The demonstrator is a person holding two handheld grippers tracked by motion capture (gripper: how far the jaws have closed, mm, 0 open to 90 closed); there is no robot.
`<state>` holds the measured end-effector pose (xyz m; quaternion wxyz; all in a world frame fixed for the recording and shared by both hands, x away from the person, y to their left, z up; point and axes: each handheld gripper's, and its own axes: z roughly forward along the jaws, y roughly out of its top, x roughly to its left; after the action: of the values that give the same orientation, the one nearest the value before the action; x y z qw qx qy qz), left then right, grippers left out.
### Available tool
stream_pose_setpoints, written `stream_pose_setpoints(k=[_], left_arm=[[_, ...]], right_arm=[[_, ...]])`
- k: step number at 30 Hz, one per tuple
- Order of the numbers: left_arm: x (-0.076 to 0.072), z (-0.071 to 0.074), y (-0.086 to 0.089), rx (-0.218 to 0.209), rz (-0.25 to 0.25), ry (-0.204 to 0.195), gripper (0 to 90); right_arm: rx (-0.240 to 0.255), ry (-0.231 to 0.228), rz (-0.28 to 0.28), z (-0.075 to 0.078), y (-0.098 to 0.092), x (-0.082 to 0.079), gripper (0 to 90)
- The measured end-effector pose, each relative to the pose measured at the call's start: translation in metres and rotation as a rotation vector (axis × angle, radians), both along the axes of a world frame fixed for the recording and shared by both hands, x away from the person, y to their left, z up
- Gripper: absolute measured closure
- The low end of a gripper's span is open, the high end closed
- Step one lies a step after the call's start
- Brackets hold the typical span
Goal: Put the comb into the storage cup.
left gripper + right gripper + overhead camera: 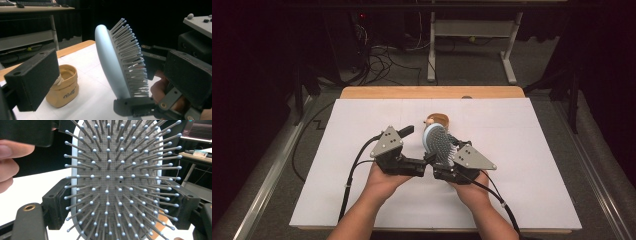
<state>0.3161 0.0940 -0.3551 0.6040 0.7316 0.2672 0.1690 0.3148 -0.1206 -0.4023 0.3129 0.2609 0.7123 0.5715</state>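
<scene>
A light blue hairbrush point(436, 139) with grey bristles stands upright above the white table sheet point(522, 150). My right gripper point(443, 156) is shut on it, a jaw on each side edge of the brush head point(120, 170). The bristles face the right gripper's point(120, 207) camera. My left gripper point(418, 145) is open, its jaws wide apart. In the left gripper view the brush point(107, 62) stands between the left gripper's point(110, 80) two jaws, touched by neither. A small tan pouch point(439, 119) sits on the sheet just behind the brush.
The tan pouch point(63, 86) is open at the top with a white thing at its rim. The table's wooden far edge point(432, 92) lies beyond the sheet. A white desk frame point(472, 35) and floor cables point(382, 60) lie behind.
</scene>
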Motion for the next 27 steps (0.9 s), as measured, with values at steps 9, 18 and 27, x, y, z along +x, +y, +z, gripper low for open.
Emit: stream_pose_setpoints(k=[9,18,27], left_arm=[[0.003,0.000,-0.004,0.009,0.004,0.007,1.8],[0.007,0.000,-0.008,0.012,0.013,0.010,3.0],[0.009,0.001,-0.012,0.003,0.010,0.009,11.4]], right_arm=[[-0.007,0.000,0.015,-0.001,0.004,-0.002,20.3],[-0.007,-0.002,0.018,-0.001,0.005,-0.002,20.3],[-0.008,0.000,0.019,-0.001,0.005,-0.003,20.3]])
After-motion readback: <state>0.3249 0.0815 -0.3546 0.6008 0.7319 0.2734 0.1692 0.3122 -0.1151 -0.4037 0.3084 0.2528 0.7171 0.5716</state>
